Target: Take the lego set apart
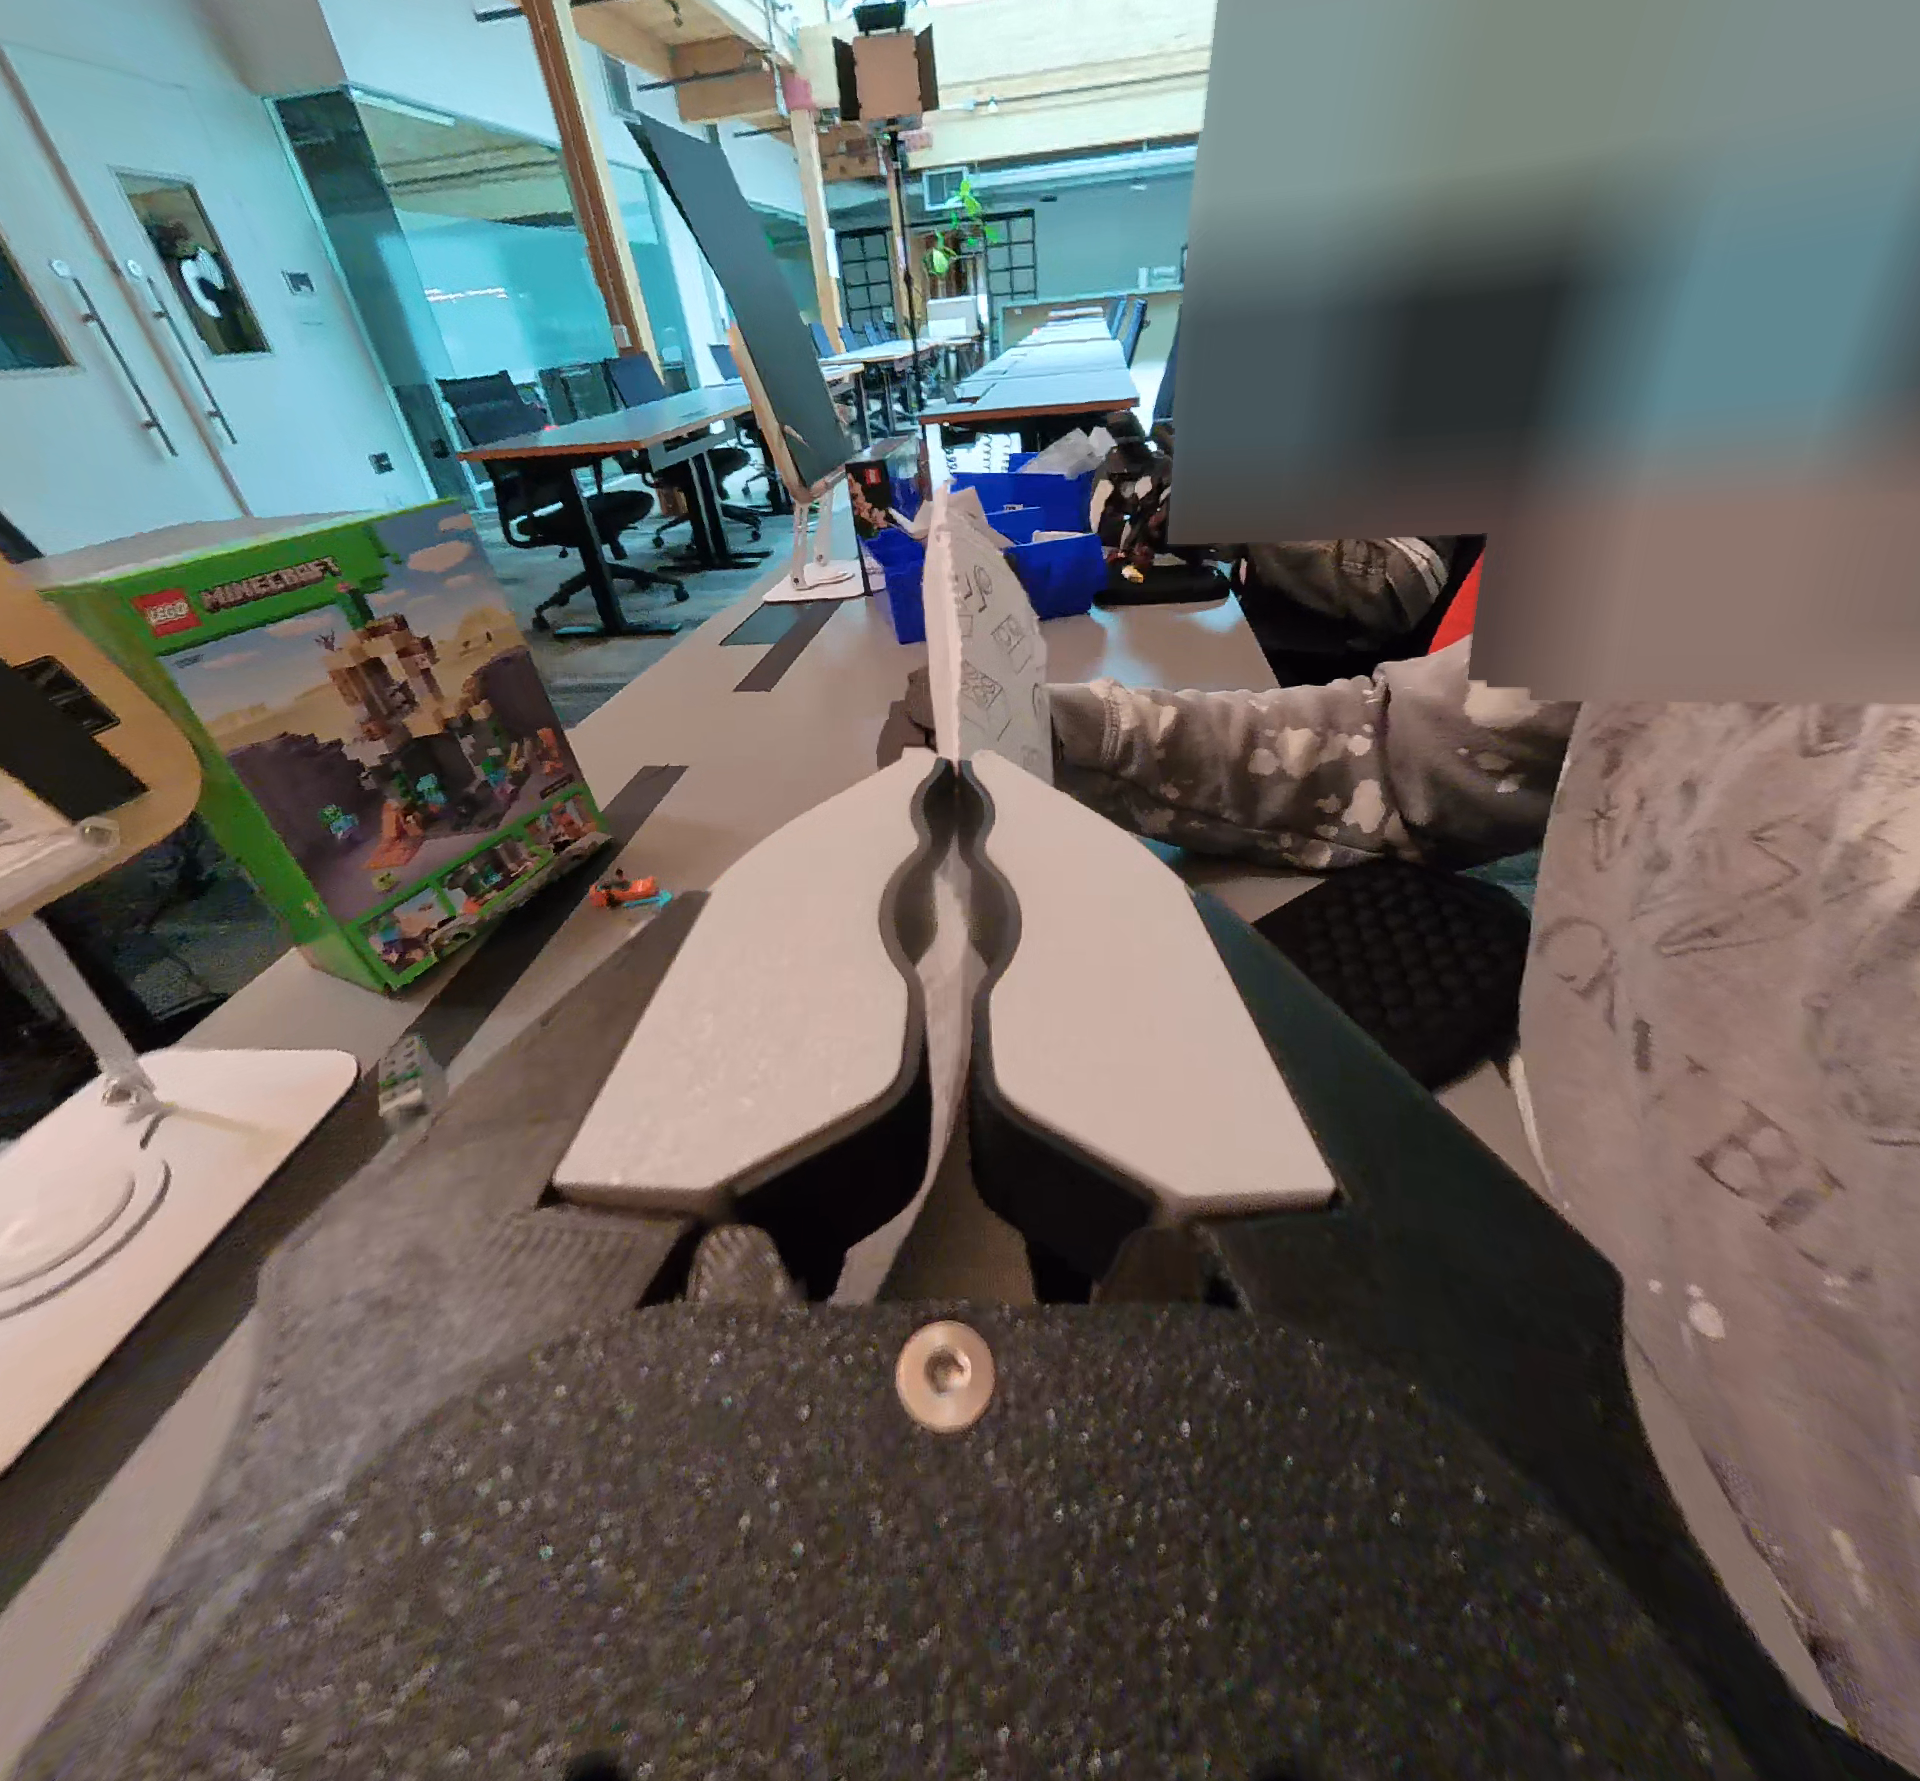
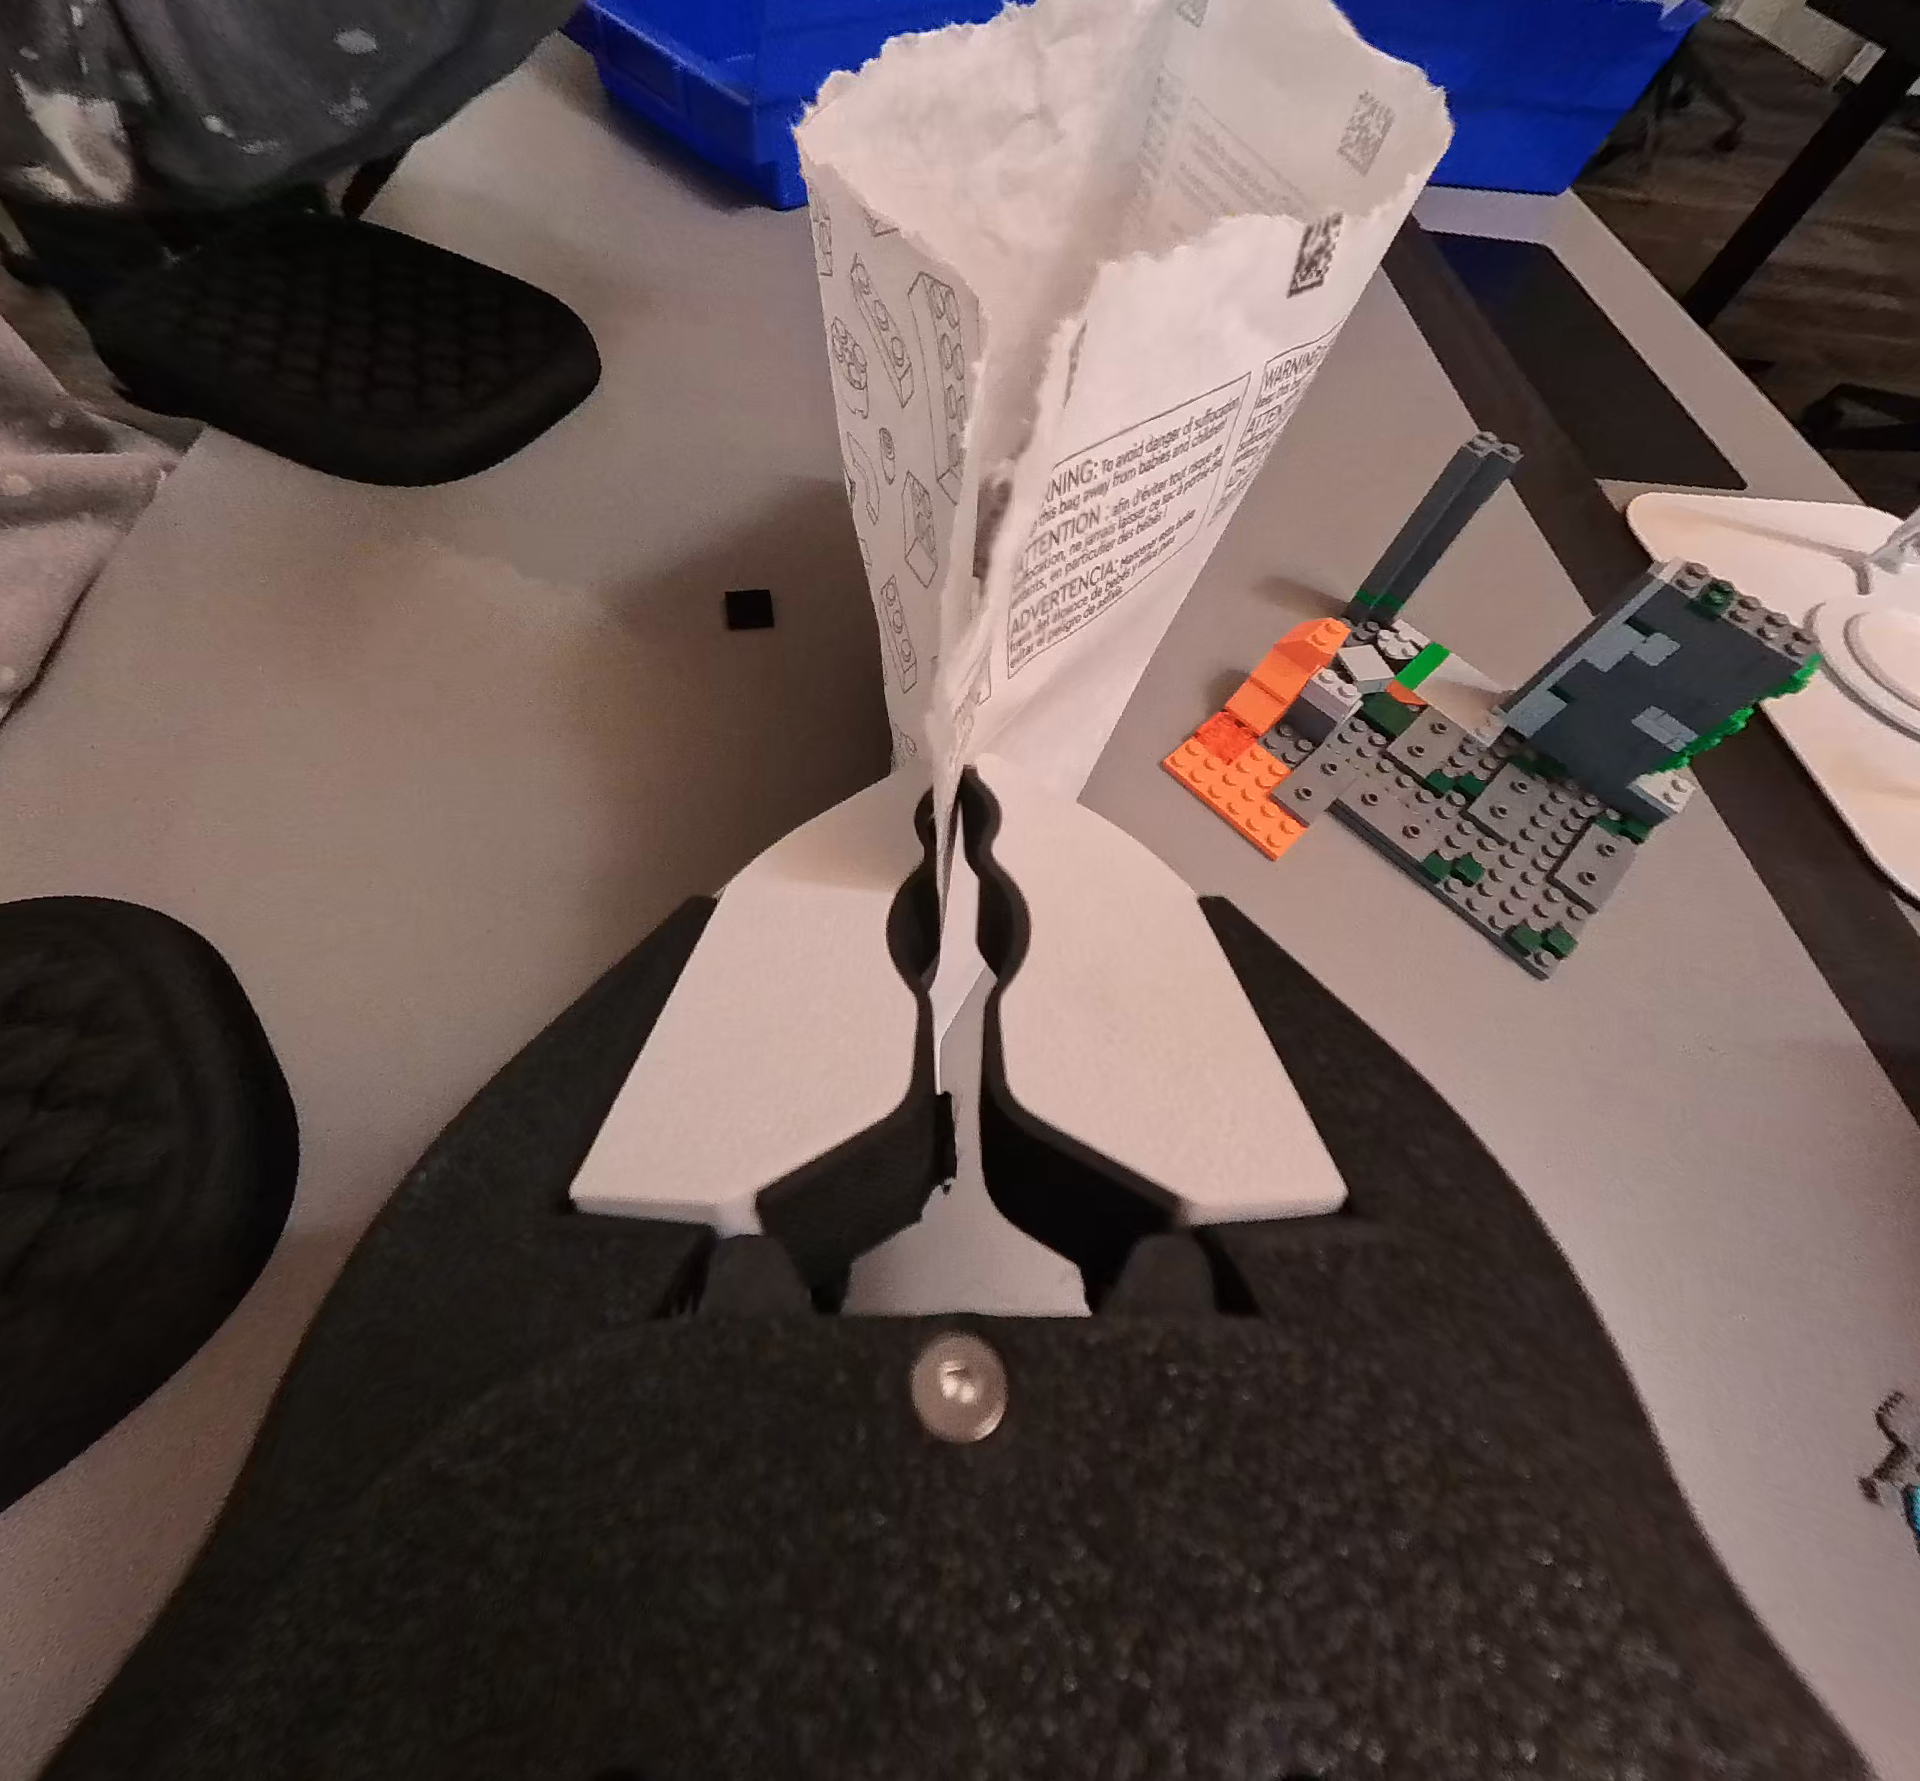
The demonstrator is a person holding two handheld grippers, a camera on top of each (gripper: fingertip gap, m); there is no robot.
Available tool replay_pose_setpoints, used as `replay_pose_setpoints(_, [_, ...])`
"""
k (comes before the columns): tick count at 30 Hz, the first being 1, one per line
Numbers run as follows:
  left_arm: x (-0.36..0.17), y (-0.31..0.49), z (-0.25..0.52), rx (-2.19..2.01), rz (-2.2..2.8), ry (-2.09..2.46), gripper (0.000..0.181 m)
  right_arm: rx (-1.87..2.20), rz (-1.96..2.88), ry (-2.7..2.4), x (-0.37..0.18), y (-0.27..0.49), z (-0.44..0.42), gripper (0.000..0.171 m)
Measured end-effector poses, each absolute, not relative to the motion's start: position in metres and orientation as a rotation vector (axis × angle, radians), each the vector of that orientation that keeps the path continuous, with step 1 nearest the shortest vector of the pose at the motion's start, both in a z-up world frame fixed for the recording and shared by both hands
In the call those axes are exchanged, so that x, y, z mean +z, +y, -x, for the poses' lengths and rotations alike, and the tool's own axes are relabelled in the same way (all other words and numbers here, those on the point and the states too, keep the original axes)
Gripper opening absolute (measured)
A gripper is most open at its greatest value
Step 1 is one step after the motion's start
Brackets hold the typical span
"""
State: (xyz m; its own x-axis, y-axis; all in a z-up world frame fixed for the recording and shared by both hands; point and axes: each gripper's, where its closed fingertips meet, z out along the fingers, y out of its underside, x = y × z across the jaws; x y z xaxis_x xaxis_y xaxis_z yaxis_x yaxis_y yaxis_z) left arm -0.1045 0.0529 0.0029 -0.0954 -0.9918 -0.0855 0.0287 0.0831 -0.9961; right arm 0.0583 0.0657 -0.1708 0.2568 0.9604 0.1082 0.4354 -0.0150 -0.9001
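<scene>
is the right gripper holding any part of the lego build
No, the right gripper is shut on a white paper bag, while the lego build sits untouched on the table beside it.

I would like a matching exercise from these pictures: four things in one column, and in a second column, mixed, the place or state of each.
Things:
1. white paper bag
2. partly built brick model
3. green toy box
4. small black square

Places or states:
A. stands upright on the table's left side
B. lies alone on bare table
C. pinched in the right gripper
D. rests on the table, right of the bag

Pairs: 1-C, 2-D, 3-A, 4-B
</scene>
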Motion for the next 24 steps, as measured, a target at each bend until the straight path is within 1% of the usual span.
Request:
replay_pose_setpoints(3, [-0.019,0.048,0.126,-1.240,1.132,1.251,0.000,0.705,1.606,-1.317,-0.170,0.068,-0.058,0.001])
replay_pose_setpoints(6, [-0.052,0.048,0.143,-1.268,1.212,1.197,0.000,0.703,1.608,-1.312,-0.170,0.069,-0.059,0.001])
replay_pose_setpoints(12, [-0.115,0.048,0.151,-1.283,1.371,1.189,0.001,0.674,1.634,-1.261,-0.169,0.079,-0.064,0.002])
replay_pose_setpoints(17, [-0.134,0.052,0.148,-1.287,1.404,1.193,0.001,0.651,1.659,-1.215,-0.169,0.088,-0.069,0.008])
replay_pose_setpoints(24, [-0.148,0.057,0.145,-1.243,1.432,1.217,0.001,0.625,1.676,-1.158,-0.166,0.094,-0.077,0.015])
